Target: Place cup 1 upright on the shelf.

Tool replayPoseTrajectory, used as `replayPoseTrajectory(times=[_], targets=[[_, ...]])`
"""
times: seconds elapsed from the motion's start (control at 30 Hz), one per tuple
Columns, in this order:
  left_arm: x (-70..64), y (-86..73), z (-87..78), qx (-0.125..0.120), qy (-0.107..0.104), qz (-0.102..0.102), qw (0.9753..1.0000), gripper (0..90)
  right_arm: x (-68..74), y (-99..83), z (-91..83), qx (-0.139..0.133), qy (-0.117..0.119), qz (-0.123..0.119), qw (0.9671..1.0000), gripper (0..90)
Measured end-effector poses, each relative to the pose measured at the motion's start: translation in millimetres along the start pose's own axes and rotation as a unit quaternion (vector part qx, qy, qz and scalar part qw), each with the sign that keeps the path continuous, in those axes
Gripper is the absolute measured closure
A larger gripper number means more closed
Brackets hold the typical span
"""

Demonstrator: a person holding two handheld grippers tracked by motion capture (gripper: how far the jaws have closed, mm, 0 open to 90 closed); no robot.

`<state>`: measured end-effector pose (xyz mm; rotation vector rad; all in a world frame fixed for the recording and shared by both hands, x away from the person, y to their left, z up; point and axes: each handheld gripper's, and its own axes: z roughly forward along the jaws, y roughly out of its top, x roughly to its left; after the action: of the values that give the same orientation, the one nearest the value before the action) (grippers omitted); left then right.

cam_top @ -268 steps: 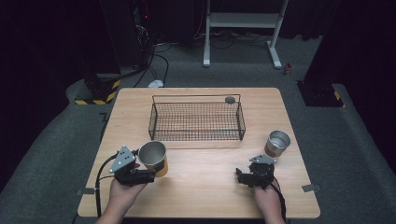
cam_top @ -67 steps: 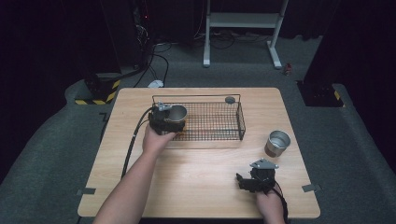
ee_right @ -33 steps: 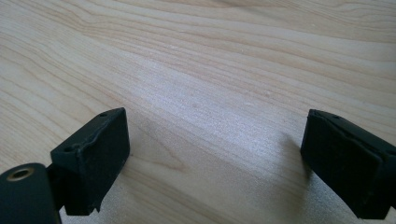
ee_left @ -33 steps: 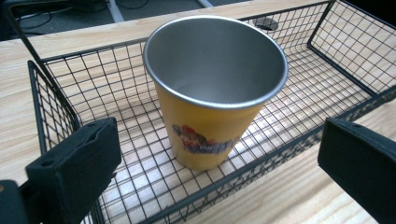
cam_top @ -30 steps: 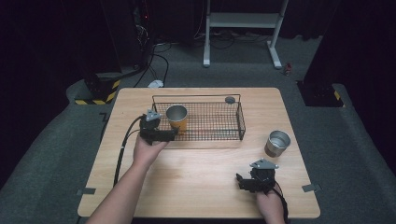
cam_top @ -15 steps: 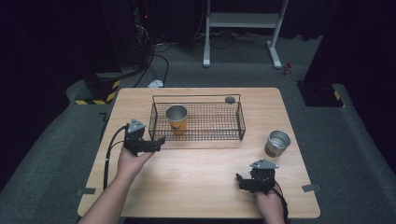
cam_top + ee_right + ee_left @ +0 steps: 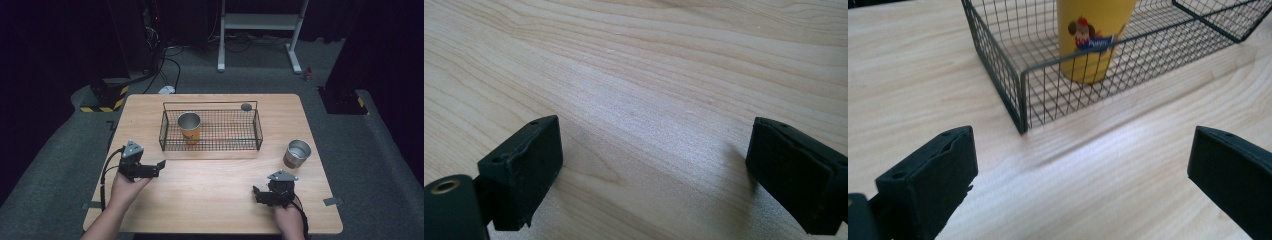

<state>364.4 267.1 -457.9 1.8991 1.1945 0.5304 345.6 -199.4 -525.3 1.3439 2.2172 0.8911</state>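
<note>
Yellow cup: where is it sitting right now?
In the high view the yellow cup stands upright inside the wire basket, near its left end. The left gripper is open on the table, short of the basket's front left corner.

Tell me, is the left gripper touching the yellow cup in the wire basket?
Apart. In the high view the left gripper is outside the wire basket, with bare table between it and the yellow cup; its jaws are open.

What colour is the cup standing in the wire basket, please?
Yellow, with a small cartoon print; the cup shows best in the left gripper view.
</note>
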Motion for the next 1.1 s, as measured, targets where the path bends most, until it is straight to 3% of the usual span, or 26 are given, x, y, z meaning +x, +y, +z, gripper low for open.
replayPoseTrajectory(times=[0.37,0.67,0.8,0.83,1.1], targets=[[-2.2,-43.5,1.9,0.046,-0.013,0.013,0.9988,0.1,-0.2,0.1,0.1,0.000,0.001,0.000,1.0000,8.0],[11.2,-75.8,12.3,0.097,0.014,0.025,0.9948,0.1,-0.1,0.1,0.0,0.000,0.001,0.000,1.0000,8.0],[11.2,-75.8,11.7,0.093,0.012,0.023,0.9954,0.1,-0.1,0.1,0.1,0.000,0.000,0.000,1.0000,8.0],[8.4,-76.8,12.9,0.096,0.019,0.032,0.9946,0.1,-0.1,0.1,0.1,0.000,0.000,0.000,1.0000,8.0],[6.5,-78.0,13.9,0.088,0.025,0.027,0.9955,0.0,-0.1,0.1,0.0,0.000,0.000,0.000,1.0000,8.1]])
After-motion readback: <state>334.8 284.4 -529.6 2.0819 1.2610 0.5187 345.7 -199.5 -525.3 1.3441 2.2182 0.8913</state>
